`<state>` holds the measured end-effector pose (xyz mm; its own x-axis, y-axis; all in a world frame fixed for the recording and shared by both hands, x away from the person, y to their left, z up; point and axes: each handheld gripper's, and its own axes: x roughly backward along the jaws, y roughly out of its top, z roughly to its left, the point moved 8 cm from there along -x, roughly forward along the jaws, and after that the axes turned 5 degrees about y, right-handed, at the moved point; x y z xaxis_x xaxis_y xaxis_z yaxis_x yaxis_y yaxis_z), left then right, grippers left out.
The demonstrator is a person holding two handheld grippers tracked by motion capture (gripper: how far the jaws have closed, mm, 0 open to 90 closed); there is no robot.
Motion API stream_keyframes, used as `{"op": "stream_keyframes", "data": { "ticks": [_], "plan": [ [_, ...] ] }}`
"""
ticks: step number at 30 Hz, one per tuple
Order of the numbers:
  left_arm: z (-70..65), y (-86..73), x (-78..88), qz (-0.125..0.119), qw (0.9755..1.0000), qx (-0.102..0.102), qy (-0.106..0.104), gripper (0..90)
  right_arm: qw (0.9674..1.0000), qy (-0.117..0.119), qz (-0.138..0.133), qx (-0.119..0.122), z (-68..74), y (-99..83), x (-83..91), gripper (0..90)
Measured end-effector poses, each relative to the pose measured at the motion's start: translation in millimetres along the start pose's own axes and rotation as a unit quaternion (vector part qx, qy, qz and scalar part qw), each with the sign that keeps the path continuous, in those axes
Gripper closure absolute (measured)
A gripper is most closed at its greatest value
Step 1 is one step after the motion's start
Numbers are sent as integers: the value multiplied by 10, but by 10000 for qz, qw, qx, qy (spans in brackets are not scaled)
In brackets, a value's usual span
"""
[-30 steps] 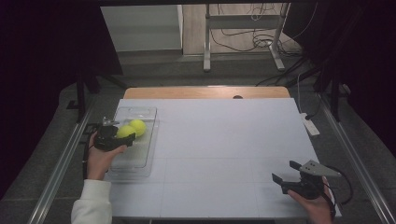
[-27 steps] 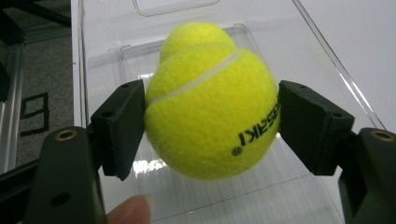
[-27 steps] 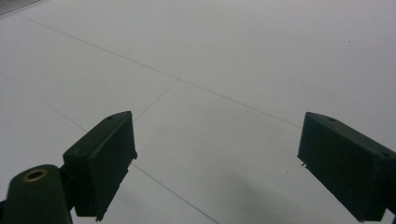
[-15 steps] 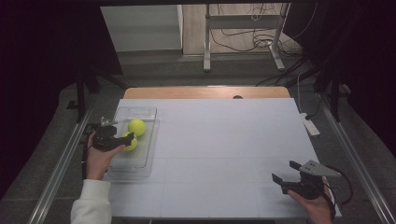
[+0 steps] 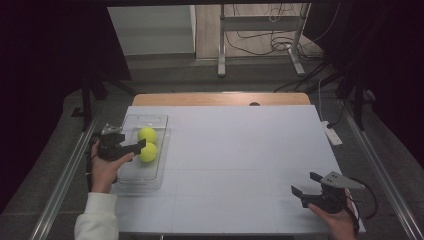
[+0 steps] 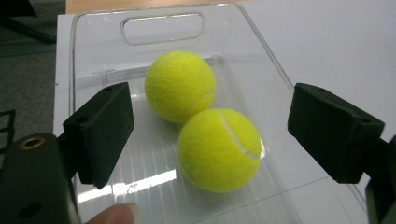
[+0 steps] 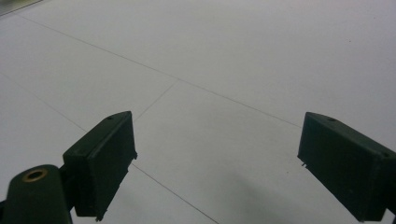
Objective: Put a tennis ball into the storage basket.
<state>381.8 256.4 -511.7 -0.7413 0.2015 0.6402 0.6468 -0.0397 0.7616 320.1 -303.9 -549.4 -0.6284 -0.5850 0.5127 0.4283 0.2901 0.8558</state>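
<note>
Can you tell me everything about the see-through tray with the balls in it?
The clear plastic tray lies flat near the left edge of the white table. It is long, with low walls, a ribbed floor and a handle slot at its far end. Two yellow tennis balls sit inside, touching each other. The left tongs stand open around the nearer ball.

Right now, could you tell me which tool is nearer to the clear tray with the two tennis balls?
The left tool: its open jaws sit at the tray, either side of the nearer ball. The right tool rests across the table near its front right corner.
</note>
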Motion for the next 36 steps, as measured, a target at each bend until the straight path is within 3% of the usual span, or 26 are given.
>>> {"op": "stream_keyframes", "data": {
  "ticks": [10,19,23,28,36],
  "plan": [
    [-57,33,20,-153,9994,117,-279,158,10000,50,-45,-71,-16,1,-2,112],
    [-147,101,96,-531,9959,208,-702,161,9999,76,-77,-77,-33,6,3,112],
    [-235,90,110,-563,9947,77,-855,160,9999,65,-80,-55,-24,9,12,113],
    [-317,76,129,-599,9941,-37,-900,158,10000,44,-40,0,-8,11,0,112],
    [-516,-28,191,-654,9920,-424,-995,149,10000,36,-69,14,9,22,24,113]
  ]
}}
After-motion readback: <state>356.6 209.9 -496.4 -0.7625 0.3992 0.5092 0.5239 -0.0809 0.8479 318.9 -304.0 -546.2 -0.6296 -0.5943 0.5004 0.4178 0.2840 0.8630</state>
